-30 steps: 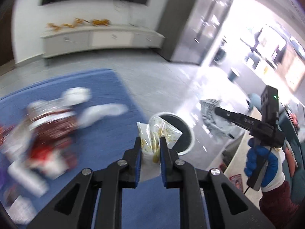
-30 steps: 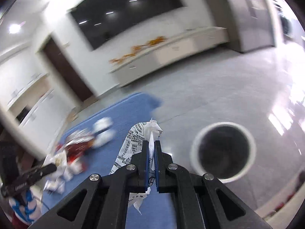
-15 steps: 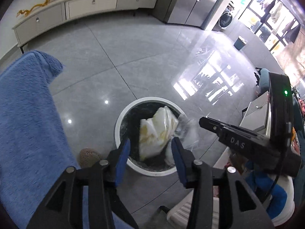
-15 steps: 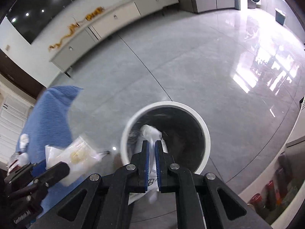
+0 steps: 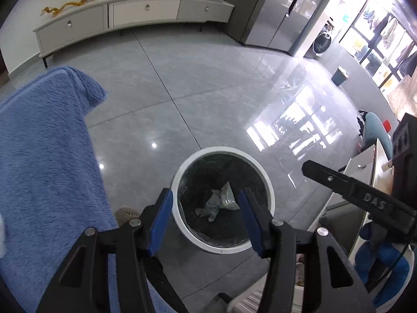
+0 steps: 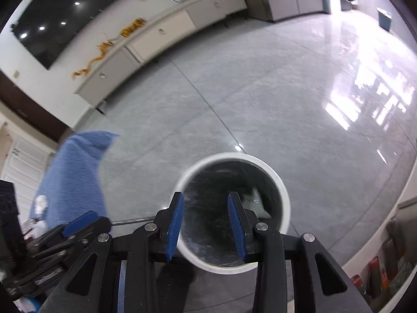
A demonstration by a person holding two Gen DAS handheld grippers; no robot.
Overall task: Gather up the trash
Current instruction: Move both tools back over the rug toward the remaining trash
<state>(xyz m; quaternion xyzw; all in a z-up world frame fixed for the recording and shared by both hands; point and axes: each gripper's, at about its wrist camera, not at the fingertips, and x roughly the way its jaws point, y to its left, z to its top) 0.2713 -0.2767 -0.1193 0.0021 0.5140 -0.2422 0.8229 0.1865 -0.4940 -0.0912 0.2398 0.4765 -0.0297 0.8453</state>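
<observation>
A white-rimmed round bin (image 5: 269,195) with a dark liner stands on the grey floor. At its bottom lie a clear snack bag and a crumpled printed wrapper (image 5: 220,203). My left gripper (image 5: 204,195) hangs above the bin, its jaws opening with nothing between them. My right gripper (image 6: 206,200) is over the same bin (image 6: 285,198), its jaws also opening and empty; a white wrapper (image 6: 254,202) shows inside. In the left wrist view the right gripper (image 5: 312,168) reaches in from the right.
A blue towel (image 5: 44,156) covers the surface left of the bin, with more litter (image 6: 39,204) on it. A small brown round thing (image 5: 125,212) lies by the bin. A low white cabinet (image 5: 135,13) lines the far wall. Bottles (image 6: 375,274) stand at the lower right.
Both grippers swung from above the blue towel to over the bin and opened. The snack bag and the printed wrapper left the jaws and now lie in the bin.
</observation>
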